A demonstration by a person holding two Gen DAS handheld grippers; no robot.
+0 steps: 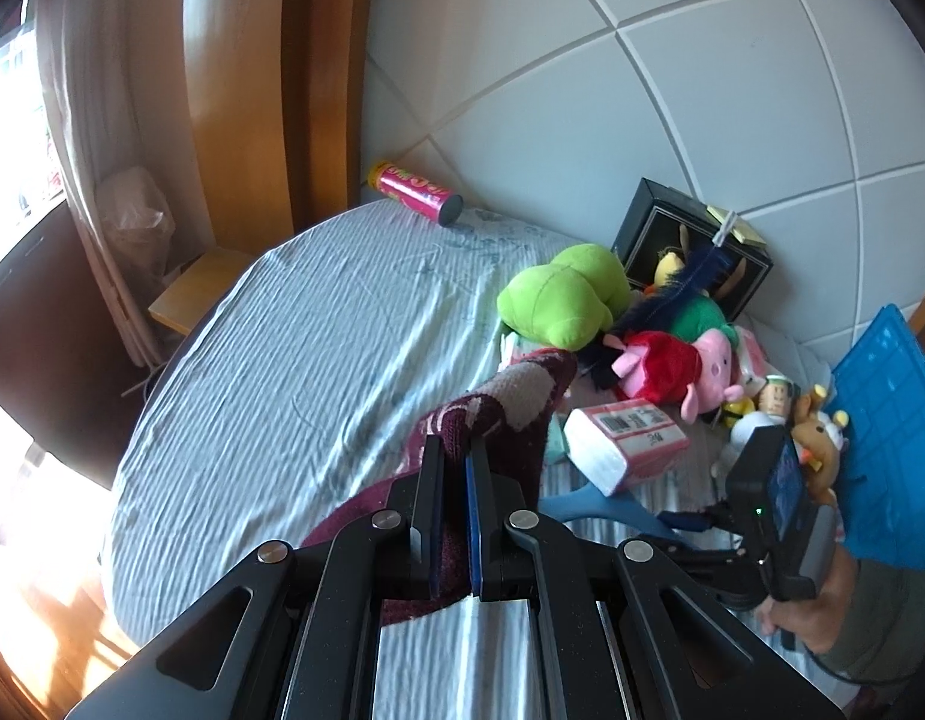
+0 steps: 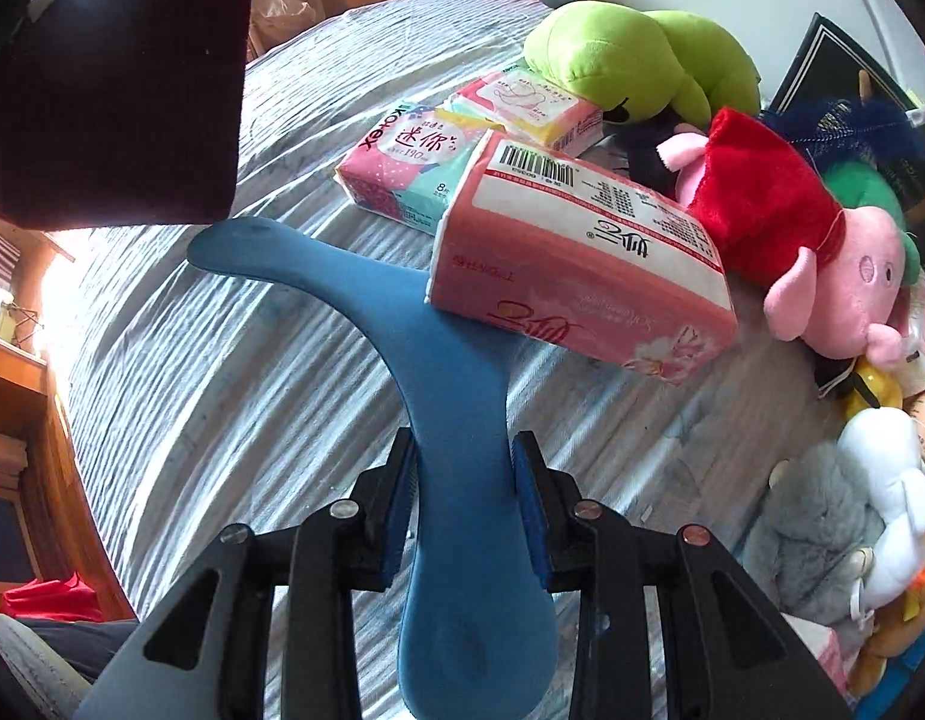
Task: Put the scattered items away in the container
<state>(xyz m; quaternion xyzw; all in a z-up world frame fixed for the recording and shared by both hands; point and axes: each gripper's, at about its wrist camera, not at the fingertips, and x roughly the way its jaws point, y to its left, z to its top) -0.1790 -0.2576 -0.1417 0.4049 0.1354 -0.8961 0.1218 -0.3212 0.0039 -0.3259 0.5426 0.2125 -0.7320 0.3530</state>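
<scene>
Right gripper (image 2: 465, 468) jaws clamp blue sock (image 2: 438, 360); left gripper (image 1: 456, 468) jaws pinch maroon sock (image 1: 504, 414); bare sheet (image 1: 294, 372) leftward.

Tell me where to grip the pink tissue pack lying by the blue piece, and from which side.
Probably take the pink tissue pack across its narrow thickness at the near floral end, coming from above on the open bedsheet side. Its far side crowds the pig plush, and one corner rests on the blue piece.
</scene>
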